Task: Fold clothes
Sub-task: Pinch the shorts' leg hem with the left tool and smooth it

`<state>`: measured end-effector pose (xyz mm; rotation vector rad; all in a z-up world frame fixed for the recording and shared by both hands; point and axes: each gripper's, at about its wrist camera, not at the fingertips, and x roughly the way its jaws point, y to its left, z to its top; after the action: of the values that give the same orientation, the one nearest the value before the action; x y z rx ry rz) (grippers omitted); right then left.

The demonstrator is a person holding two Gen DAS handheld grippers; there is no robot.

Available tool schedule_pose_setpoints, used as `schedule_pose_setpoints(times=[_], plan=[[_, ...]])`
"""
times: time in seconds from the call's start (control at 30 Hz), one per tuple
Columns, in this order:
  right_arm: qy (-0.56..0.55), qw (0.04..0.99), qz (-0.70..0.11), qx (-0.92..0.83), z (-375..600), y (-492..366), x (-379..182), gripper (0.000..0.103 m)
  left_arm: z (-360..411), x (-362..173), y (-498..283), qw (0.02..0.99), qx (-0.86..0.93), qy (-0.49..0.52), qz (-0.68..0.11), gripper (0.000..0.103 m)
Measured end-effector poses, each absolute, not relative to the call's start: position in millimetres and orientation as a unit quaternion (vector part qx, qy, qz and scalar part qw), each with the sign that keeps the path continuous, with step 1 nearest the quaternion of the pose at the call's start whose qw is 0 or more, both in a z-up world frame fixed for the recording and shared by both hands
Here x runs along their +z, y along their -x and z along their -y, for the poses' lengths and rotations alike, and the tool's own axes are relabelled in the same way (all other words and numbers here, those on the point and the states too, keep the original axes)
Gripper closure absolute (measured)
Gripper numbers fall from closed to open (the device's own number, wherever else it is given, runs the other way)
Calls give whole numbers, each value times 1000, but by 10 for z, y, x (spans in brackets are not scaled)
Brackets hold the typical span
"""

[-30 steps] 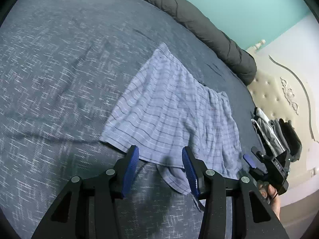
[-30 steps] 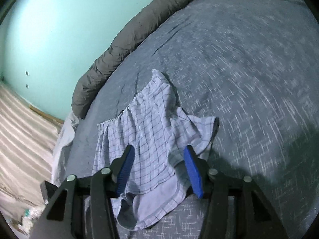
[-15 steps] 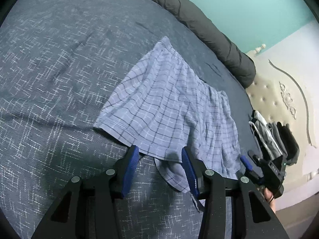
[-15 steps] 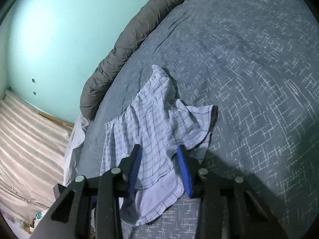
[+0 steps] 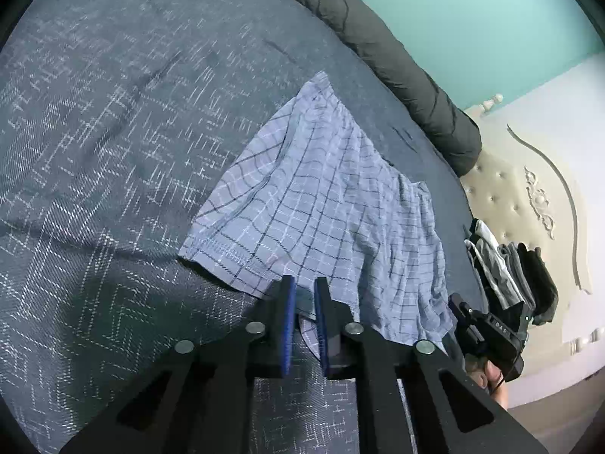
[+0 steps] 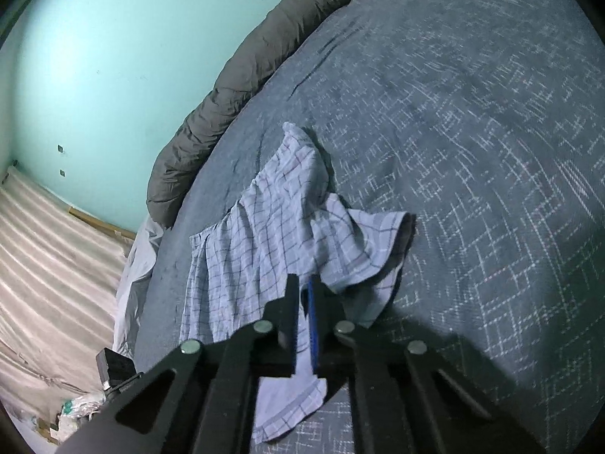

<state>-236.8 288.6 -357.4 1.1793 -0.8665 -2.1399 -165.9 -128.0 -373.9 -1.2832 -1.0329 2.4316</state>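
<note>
The checked shorts [image 5: 321, 204] lay spread on the blue bedspread [image 5: 113, 113]. The left gripper [image 5: 302, 295] was closing on their near hem; the right gripper [image 6: 304, 295] had clamped the other leg's hem.

Shorts [image 5: 325, 204] flat on the bed [image 5: 113, 113] — rolled duvet [image 5: 378, 41] behind, clothes pile [image 5: 510, 268] to the right.

The left gripper [image 5: 302, 295] points forward and downward, its blue-padded jaws closing with a narrow gap left and a fold of cloth caught between them. The right gripper [image 6: 304, 295] tilts downward too, its jaws pressed together on cloth. In the left wrist view a hand [image 5: 491, 376] grips the right gripper's black body
</note>
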Motion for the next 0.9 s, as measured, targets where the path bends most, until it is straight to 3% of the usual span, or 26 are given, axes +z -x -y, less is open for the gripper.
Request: schedule_pose_setpoints(times=[0.1, 0.43, 0.53, 0.6, 0.63, 0.87, 0.9], plan=[[-433, 276, 321, -796, -2881, 2365, -3531, 102, 1305, -3707, 1644, 104, 828, 430, 345, 102], [-429, 246, 342, -799, -3036, 2329, -3502, 102, 1272, -3723, 1570, 98, 821, 444, 346, 102], [-455, 224, 345, -790, -3037, 2323, -3560, 96, 1226, -3721, 1580, 96, 823, 447, 338, 102], [-461, 228, 348, -784, -3009, 2314, -3574, 71, 1223, -3709, 1586, 93, 825, 446, 333, 102], [-464, 230, 350, -781, -2995, 2309, -3582, 67, 1224, -3703, 1587, 91, 826, 445, 333, 101], [-460, 248, 342, -781, -2898, 2323, -3570, 66, 1205, -3719, 1578, 92, 825, 447, 332, 100], [-457, 249, 338, -784, -2895, 2332, -3566, 70, 1209, -3722, 1573, 92, 825, 448, 332, 100]])
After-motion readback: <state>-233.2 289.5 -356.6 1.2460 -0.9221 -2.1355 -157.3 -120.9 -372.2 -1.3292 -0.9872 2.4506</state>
